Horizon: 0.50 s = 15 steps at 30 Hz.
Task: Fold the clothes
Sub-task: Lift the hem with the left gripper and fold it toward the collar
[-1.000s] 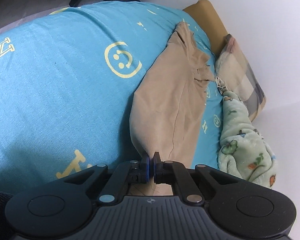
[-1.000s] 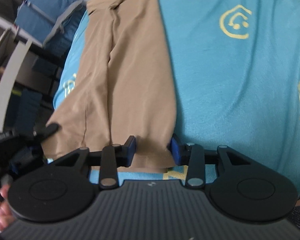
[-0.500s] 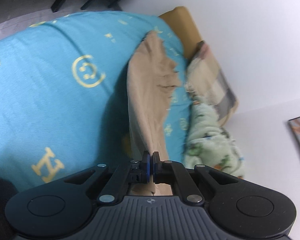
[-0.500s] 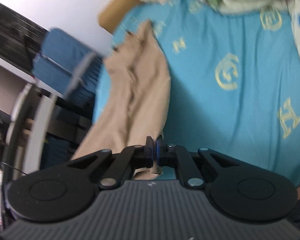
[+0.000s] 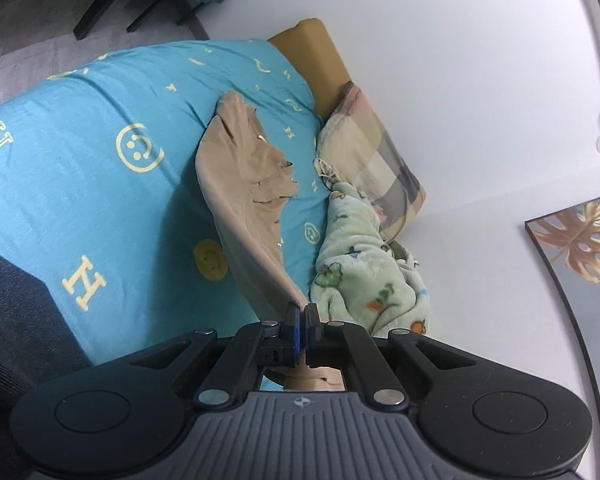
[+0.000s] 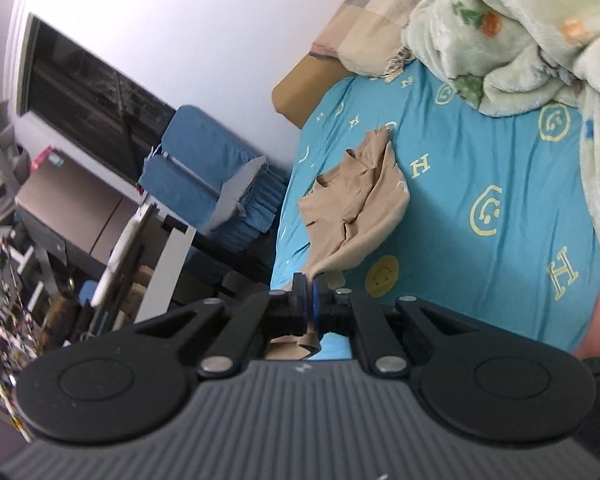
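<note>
Midway: lifted tan garment by near edge, far end low on bed at centre frame. Clenched on cloth, left gripper and right gripper alike. Fold not yet laid over.

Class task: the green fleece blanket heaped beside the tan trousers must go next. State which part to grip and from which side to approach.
Grip the green fleece blanket at its loose edge lying on the blue sheet, coming from the open sheet side; the checked pillow and wall block the far side.

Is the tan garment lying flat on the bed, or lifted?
Lifted at its near end: both hand-held grippers pinch the tan garment; its far end rests bunched on the blue bedsheet.
</note>
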Motion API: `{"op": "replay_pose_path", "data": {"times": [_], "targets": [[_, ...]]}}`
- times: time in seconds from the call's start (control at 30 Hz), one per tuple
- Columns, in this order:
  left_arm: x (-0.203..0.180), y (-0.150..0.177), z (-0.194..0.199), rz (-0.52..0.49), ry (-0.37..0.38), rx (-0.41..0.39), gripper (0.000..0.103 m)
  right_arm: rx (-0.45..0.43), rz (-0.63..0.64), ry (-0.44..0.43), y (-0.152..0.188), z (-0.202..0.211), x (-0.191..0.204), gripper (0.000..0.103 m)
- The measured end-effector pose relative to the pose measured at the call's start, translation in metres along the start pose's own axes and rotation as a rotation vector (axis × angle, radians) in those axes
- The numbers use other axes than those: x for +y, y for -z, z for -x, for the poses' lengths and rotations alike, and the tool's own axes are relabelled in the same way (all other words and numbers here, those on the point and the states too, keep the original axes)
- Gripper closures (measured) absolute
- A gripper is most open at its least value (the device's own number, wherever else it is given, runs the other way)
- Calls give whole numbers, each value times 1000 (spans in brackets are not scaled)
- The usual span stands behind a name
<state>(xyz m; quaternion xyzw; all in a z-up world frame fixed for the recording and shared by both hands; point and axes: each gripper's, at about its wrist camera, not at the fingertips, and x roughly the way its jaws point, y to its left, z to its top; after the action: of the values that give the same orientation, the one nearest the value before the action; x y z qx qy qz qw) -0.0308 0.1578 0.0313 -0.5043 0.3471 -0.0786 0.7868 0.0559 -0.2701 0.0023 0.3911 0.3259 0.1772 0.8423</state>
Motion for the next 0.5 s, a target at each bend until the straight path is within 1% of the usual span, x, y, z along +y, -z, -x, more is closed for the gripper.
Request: {"op": "replay_pose_path", "data": {"times": [0.1,0.17,0.23,0.43,0.5], "targets": [[-2,-8,-9,1,-19,-10,101,-13,-7,2,-6,-12,1,97],[-1,-16,-18,9,-32,-20,101,-24,-14,-8,-12,-24,1,97],[0,-27,-31,18,-40,-28,101,-33,-10,2,-17,-39,1,97],[1,-66,-88,-26,-92,-74,101,-56,1,41,-37,-98,-9,97],[2,-82,-110,-47,-105,-103,101,-68,0,44,-43,-120,-15,97]]}}
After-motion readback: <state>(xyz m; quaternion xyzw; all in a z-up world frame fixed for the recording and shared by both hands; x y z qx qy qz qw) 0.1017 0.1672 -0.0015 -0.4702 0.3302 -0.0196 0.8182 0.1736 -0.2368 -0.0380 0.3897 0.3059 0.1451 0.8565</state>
